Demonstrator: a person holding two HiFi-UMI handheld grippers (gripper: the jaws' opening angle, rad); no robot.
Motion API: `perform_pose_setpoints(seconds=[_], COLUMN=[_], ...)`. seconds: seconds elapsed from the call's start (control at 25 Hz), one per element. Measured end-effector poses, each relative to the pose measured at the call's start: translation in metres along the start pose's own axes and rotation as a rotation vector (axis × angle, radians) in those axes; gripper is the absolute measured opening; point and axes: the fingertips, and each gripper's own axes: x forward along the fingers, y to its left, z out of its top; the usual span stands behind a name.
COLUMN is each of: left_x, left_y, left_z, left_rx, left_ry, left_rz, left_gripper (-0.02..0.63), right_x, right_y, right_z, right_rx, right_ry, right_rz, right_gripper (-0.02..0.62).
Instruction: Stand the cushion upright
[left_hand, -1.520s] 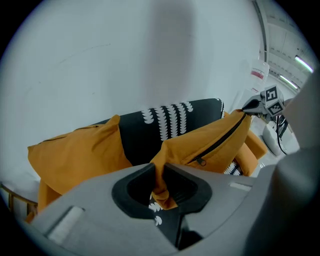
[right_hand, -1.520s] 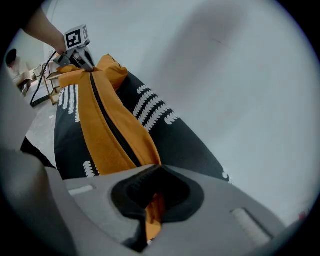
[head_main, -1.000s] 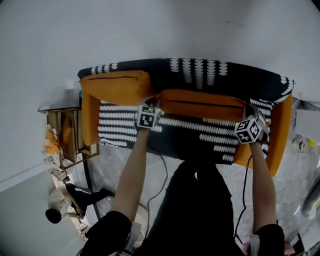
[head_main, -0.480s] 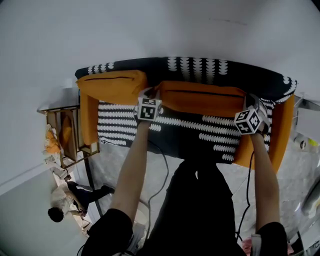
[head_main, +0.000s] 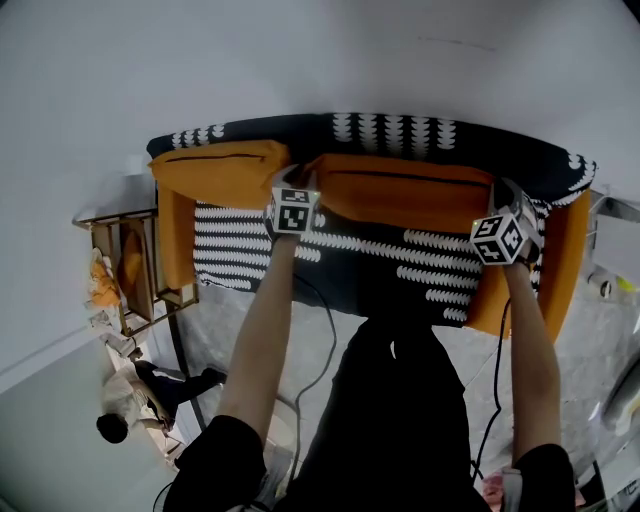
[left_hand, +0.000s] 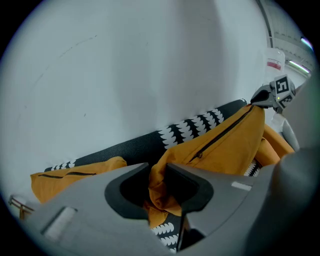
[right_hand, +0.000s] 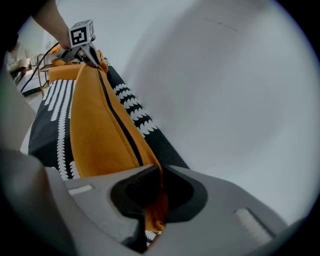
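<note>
A long orange cushion (head_main: 400, 198) with a dark zip stands on its long edge against the back of the black-and-white patterned sofa (head_main: 400, 132). My left gripper (head_main: 298, 190) pinches its left end. In the left gripper view, bunched orange fabric (left_hand: 225, 145) fills the gap of the left gripper (left_hand: 157, 171), whose jaws are opening. My right gripper (head_main: 503, 205) holds the cushion's right end. In the right gripper view, the right gripper (right_hand: 160, 174) is shut on a thin fold of the cushion (right_hand: 95, 130).
A second orange cushion (head_main: 220, 172) leans on the sofa back to the left. Orange arm pads stand at both sofa ends (head_main: 560, 260). A wooden side shelf (head_main: 130, 265) is left of the sofa, a person (head_main: 125, 400) sits on the floor below it, and a cable (head_main: 325, 350) trails down.
Both grippers have carried the cushion away from me towards the sofa back. It now rests closer against the backrest.
</note>
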Motion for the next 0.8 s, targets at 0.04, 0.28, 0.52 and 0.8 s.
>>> perform_pose_setpoints(seconds=[0.04,0.28,0.52,0.8], left_x=[0.0,-0.009,-0.019,-0.036], left_y=[0.003,0.016,0.01,0.007], left_z=[0.002,0.008,0.007,0.003], left_rx=[-0.012,-0.065,-0.032,-0.011], left_ry=[-0.006,-0.039,-0.04,-0.058], left_rz=[0.007,0.032,0.02,0.017], left_gripper=[0.101,0.193,0.207,0.213], right_x=[-0.001,-0.01,-0.016,-0.031], right_y=[-0.003,-0.017,-0.013,-0.005], right_z=[0.002,0.006,0.0,-0.001], right_rx=[0.008,0.056,0.065,0.055], right_ry=[-0.009,-0.05,-0.048,-0.043], right_rz=[-0.007,-0.052,-0.043,-0.046], right_gripper=[0.025,0.077,0.115,0.115])
